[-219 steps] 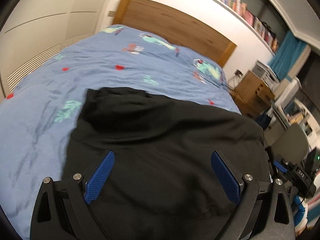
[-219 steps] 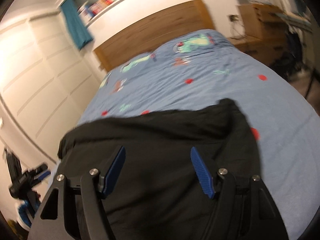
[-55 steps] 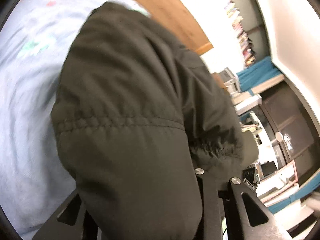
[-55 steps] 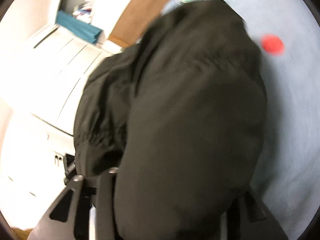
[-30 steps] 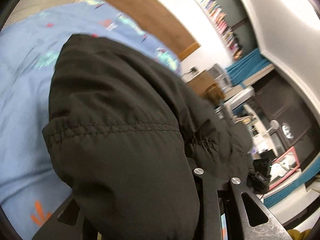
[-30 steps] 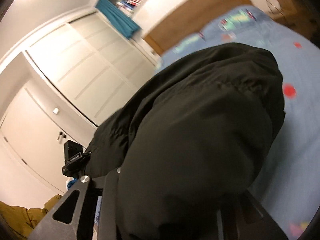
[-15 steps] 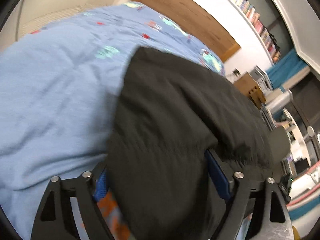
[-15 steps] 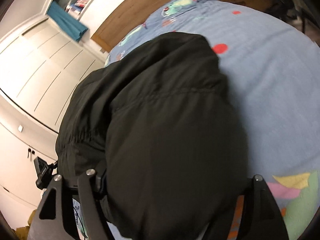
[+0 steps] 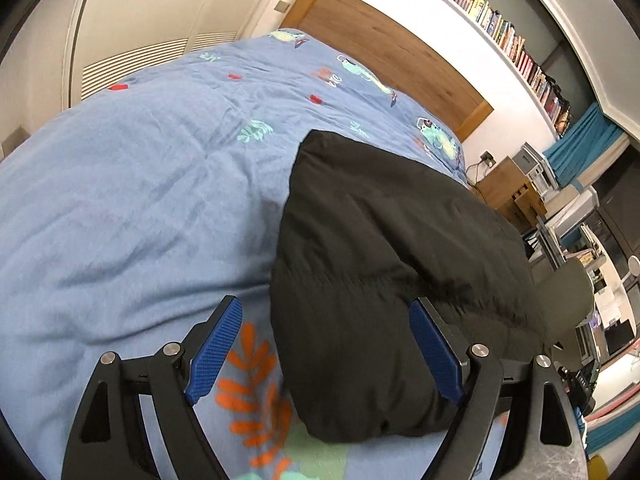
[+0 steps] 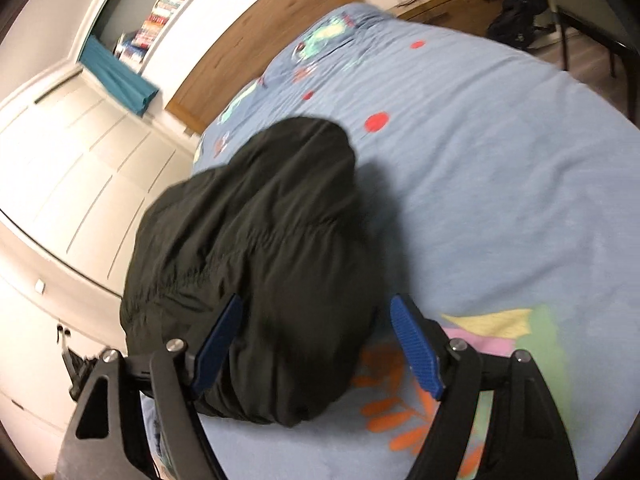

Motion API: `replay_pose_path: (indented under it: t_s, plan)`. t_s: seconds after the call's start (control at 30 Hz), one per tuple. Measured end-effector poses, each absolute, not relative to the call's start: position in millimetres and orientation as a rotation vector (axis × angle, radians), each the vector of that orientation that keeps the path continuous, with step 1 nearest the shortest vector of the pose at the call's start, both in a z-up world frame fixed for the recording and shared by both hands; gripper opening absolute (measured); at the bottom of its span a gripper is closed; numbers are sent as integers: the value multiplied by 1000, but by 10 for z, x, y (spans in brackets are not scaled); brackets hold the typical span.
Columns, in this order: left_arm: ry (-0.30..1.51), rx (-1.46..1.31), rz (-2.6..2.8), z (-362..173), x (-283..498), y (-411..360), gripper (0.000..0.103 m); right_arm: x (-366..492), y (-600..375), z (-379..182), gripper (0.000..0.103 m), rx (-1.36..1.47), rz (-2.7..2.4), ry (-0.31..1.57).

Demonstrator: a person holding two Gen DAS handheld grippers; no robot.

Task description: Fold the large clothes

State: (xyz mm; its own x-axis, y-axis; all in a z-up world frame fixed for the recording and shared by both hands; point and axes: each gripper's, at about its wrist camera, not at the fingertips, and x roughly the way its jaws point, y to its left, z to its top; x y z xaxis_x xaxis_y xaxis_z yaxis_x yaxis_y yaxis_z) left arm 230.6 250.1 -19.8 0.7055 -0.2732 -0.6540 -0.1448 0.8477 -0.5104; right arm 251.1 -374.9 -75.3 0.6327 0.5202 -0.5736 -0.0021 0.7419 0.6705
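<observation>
A black padded jacket (image 9: 392,248) lies folded in a thick bundle on the blue patterned duvet (image 9: 132,200). My left gripper (image 9: 326,346) hovers open at the bundle's near left corner. Its left pad hangs over bare duvet, its right pad over the black fabric, and neither presses on it. In the right wrist view the same jacket (image 10: 260,248) fills the left half. The jaws of my right gripper (image 10: 316,346) are opening, with the bundle's near right end between the blue pads but not pinched.
A wooden headboard (image 9: 384,48) closes the far end of the bed. White wardrobe doors (image 10: 72,184) run along one side. On the other side stand a wooden dresser (image 9: 508,192), a grey chair (image 9: 568,296) and cluttered shelves. A bookshelf (image 9: 500,28) runs high on the wall.
A second ago both grippers were shut on the lifted jacket. Both have let go and drawn back, and the jacket now rests folded on the duvet.
</observation>
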Motion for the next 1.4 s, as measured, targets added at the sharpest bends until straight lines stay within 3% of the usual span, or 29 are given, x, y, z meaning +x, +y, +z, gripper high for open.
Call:
replay_pose_path:
  t_s: [0.27, 0.57, 0.83, 1.4]
  plan:
    - [794, -469, -1, -35, 1913, 2185, 86, 2018, -3834, -362, 76, 554, 266, 818]
    - [755, -336, 111, 126, 1283, 1652, 91, 1303, -3295, -60, 76, 398, 273, 784]
    - [687, -189, 164, 344, 834, 1236, 102, 783, -2806, 95, 76, 283, 272, 765]
    - [589, -65, 94, 601, 387, 679, 102, 82, -2188, 363, 76, 206, 281, 699]
